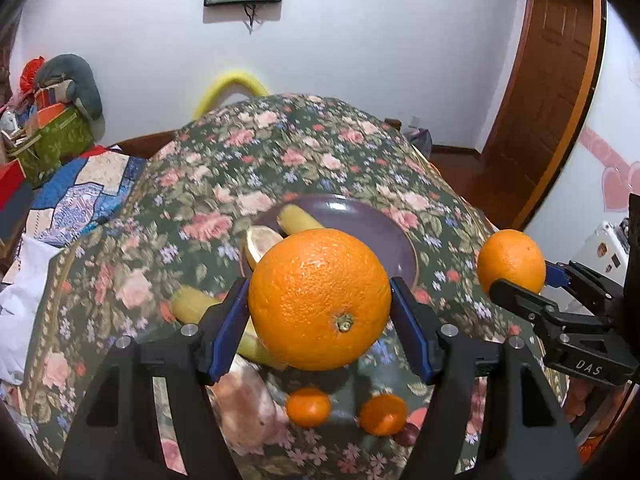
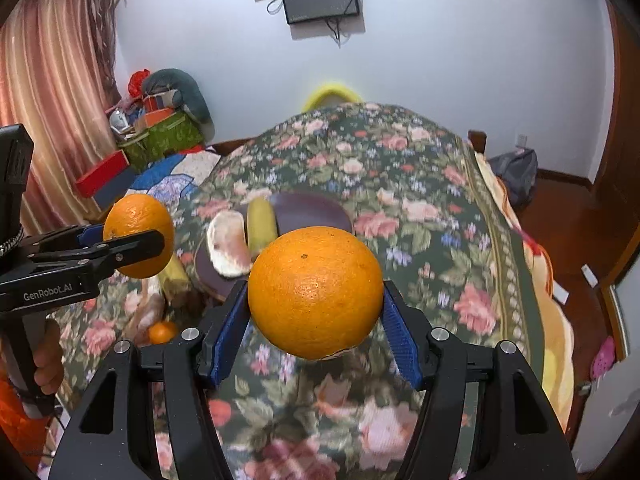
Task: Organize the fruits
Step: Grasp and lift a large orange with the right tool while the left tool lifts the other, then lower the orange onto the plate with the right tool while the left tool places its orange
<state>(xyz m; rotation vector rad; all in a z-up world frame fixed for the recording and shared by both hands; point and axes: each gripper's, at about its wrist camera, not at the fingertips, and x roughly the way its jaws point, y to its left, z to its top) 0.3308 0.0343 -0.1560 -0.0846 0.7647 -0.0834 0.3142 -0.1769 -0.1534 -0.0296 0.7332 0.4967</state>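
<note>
Both hand-held grippers are mid-carry. The left hand-held gripper (image 1: 320,312) grasps a large round orange with a green stem scar (image 1: 320,298); the right hand-held gripper (image 2: 316,308) clamps a second smooth round orange (image 2: 316,292), both aloft above the floral-cloth tabletop (image 1: 224,168). Next, likely, comes lowering each onto the bare part of the dark purple plate (image 1: 360,220) beside the yellow banana (image 1: 298,218), clear of it.

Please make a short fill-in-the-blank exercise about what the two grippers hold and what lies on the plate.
1. Each gripper holds one ____.
2. The left gripper and right gripper hold their fruit ____ the floral cloth.
3. The purple plate carries a ____ and a peeled citrus piece.

Missing words: orange; above; banana
</note>
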